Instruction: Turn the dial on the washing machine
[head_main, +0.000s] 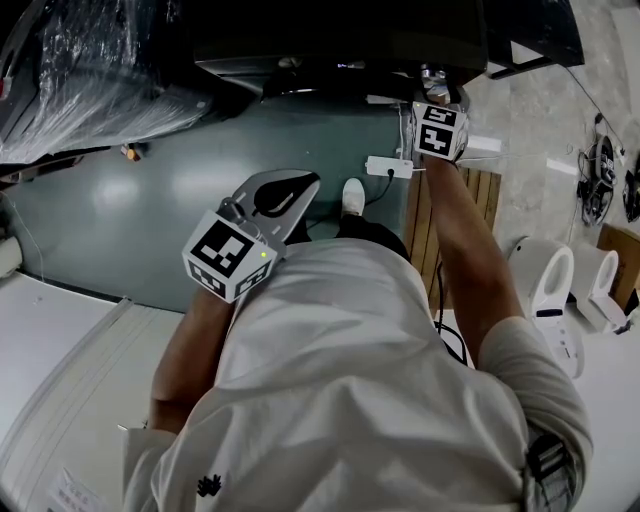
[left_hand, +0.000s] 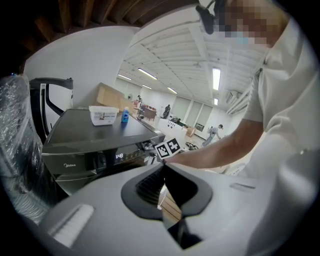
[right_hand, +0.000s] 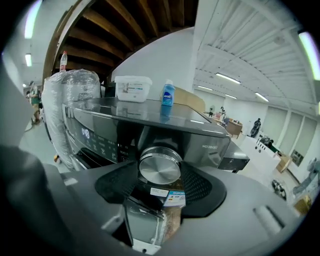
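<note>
The dark washing machine (right_hand: 125, 125) fills the right gripper view and runs along the top of the head view (head_main: 330, 50). Its round silver dial (right_hand: 160, 167) sits between the black pads (right_hand: 200, 187) of my right gripper (right_hand: 160, 174), whose jaws press against its two sides. In the head view the right gripper (head_main: 438, 100) reaches up to the machine's front panel. My left gripper (head_main: 295, 190) hangs back over the green floor, away from the machine, jaws nearly together with nothing in them. The left gripper view shows its own jaws (left_hand: 162, 175) and the machine (left_hand: 90, 135) beyond.
A white tub (right_hand: 132, 88) and a blue bottle (right_hand: 168, 94) stand on the machine's top. A plastic-wrapped bundle (head_main: 80, 70) stands to its left. A white power strip (head_main: 390, 167) lies on the floor beside wooden slats (head_main: 425, 230). White toilets (head_main: 545, 280) stand at right.
</note>
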